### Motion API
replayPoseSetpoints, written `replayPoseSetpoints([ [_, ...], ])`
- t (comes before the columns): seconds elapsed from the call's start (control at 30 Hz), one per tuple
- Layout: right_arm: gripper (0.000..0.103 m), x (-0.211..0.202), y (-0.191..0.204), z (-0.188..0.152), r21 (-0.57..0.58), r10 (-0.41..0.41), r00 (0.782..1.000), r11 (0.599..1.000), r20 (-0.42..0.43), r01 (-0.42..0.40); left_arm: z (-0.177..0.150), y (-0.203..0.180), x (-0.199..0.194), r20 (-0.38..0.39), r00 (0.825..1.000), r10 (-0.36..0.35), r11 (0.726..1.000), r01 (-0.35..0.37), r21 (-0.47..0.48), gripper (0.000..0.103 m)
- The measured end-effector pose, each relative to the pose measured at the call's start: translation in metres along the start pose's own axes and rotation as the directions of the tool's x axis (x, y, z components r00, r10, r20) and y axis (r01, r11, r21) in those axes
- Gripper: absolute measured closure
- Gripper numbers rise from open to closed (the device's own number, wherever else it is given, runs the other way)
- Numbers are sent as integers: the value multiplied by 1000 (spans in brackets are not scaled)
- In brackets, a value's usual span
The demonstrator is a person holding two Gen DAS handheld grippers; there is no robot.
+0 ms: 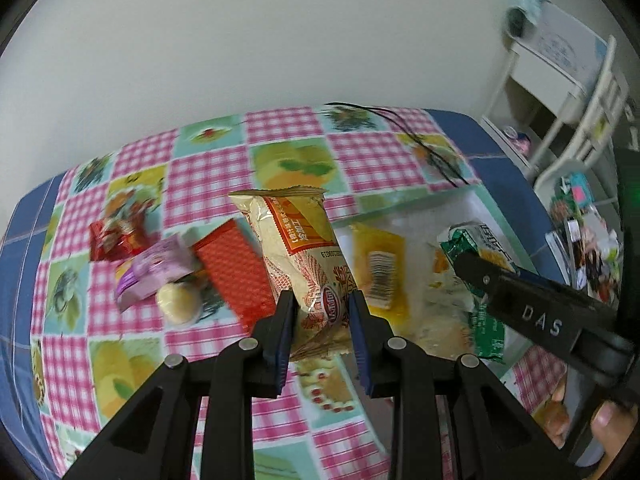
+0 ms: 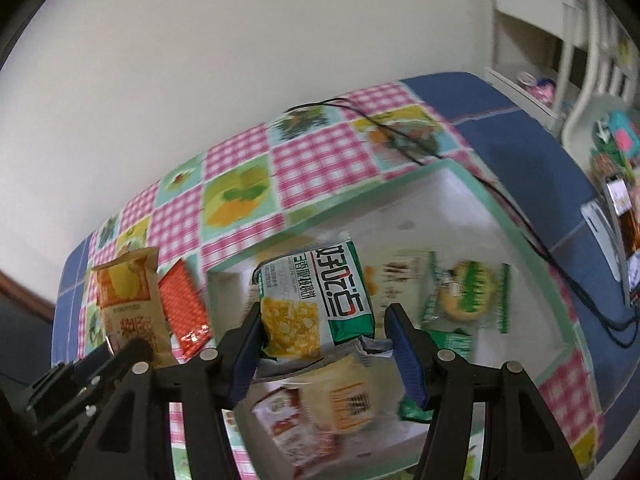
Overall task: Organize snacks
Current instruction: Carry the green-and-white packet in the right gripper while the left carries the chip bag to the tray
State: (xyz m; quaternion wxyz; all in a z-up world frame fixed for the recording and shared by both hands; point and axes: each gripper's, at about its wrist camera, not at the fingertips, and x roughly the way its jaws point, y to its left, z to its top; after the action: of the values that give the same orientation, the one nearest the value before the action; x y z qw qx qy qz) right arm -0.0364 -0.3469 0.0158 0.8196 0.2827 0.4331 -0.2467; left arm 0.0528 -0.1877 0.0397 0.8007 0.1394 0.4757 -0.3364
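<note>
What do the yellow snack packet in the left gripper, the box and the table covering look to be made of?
Yellow snack packet: glossy plastic film, with a crimped, zigzag-cut end and shiny creases. Box: probably matte cardboard or foam, white inside with a green rim. Table covering: likely wipeable printed vinyl, though possibly cloth.

Desk (image 1: 492, 136) w/ blue top, mostly covered by a patchwork cloth (image 1: 208, 176) of pink gingham and fruit-print squares. Left wrist view, directly on the cloth: red snack pack (image 1: 116, 240) at 9 o'clock, purple pack (image 1: 150, 270) just beside it, pale round snack (image 1: 178, 302) touching the purple pack's lower edge, red-orange waffle-pattern packet (image 1: 236, 272) near centre. White tray w/ mint-green rim (image 2: 516, 228) sits on the cloth at 3 o'clock; several snack packs lie in it. Thin black cable (image 2: 404, 140) runs across cloth and blue top from 12 toward 3 o'clock.
</note>
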Motion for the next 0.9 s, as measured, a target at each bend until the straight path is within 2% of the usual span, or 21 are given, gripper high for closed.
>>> replayPoseSetpoints([
  [0.2,40,2,-24,1,58,1,1000,998,-5,-1,7,-12,17,-5,999,35,998,-35,47,75],
  [0.4,40,14,-27,3,61,-3,1000,998,-21,5,12,-10,40,-2,998,71,996,-70,60,75],
  [0.67,40,29,-35,7,67,-17,999,998,-34,19,20,-17,56,24,997,72,994,-73,79,75],
  [0.9,40,39,-39,11,75,-22,999,997,-42,25,20,-27,70,2,999,44,994,-44,98,75],
])
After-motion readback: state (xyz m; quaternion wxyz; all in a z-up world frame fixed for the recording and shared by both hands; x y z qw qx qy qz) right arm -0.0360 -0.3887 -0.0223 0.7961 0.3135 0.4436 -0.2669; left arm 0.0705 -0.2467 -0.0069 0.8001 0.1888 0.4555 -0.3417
